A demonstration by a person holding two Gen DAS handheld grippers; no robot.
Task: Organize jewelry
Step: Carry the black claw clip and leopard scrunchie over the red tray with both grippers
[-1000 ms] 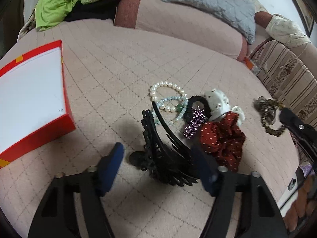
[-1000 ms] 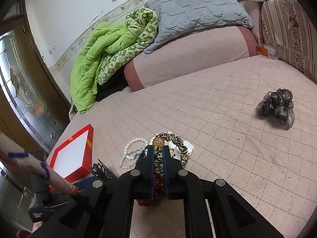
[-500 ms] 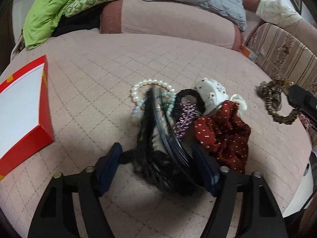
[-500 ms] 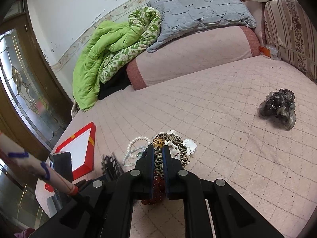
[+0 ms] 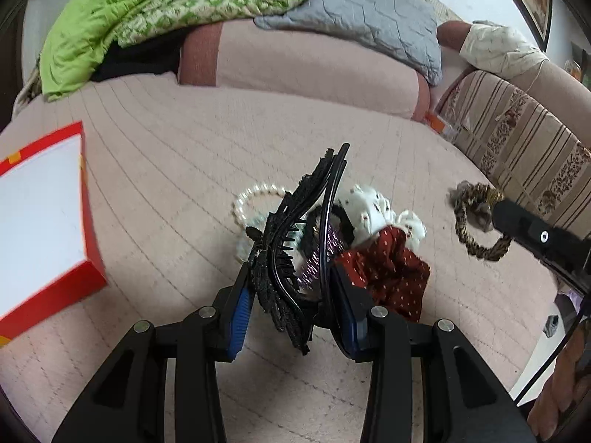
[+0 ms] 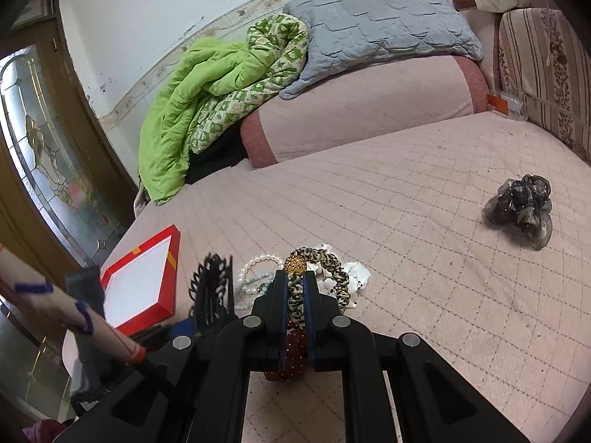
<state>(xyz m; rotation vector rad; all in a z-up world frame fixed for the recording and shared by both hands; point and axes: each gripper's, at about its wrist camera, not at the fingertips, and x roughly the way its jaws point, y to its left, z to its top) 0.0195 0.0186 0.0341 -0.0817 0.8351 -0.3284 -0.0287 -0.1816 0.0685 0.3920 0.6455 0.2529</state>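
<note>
The left gripper (image 5: 291, 291) is closing its blue pads on a black hair claw clip (image 5: 295, 243), which stands on end between them, its pointed tip aimed toward the far pillows; both pads appear to touch the clip's sides. The clip hides most of the pile behind it on the quilted pink bed (image 5: 184, 170): only an arc of a white pearl bracelet (image 5: 255, 193) shows, a purple beaded piece (image 5: 321, 258) peeks between the clip's teeth, and a white dotted scrunchie (image 5: 369, 206) and a dark red dotted scrunchie (image 5: 388, 273) lie partly covered just to the right. The right gripper (image 6: 295, 295) is clamped together on a leopard-print scrunchie (image 6: 325, 265) with a gold bead, held above that same pile; its own fingers hide the lower loop and most of the red scrunchie below. In the left wrist view this scrunchie is blurred, near the bed's right edge. A red-rimmed box with a white inside (image 5: 40, 221) sits at the bed's left edge, cut off by the frame. A dark sheer scrunchie (image 6: 522, 212) lies alone toward the right side, well apart from the pile. A wide stretch of bare quilt lies between the pile and the long bolster (image 5: 314, 62) at the far edge, where a green quilt (image 5: 147, 11) and grey pillow (image 5: 369, 11) are heaped. A sleeve with blue marks (image 6: 48, 302) is cut off at the lower left of the right wrist view.
</note>
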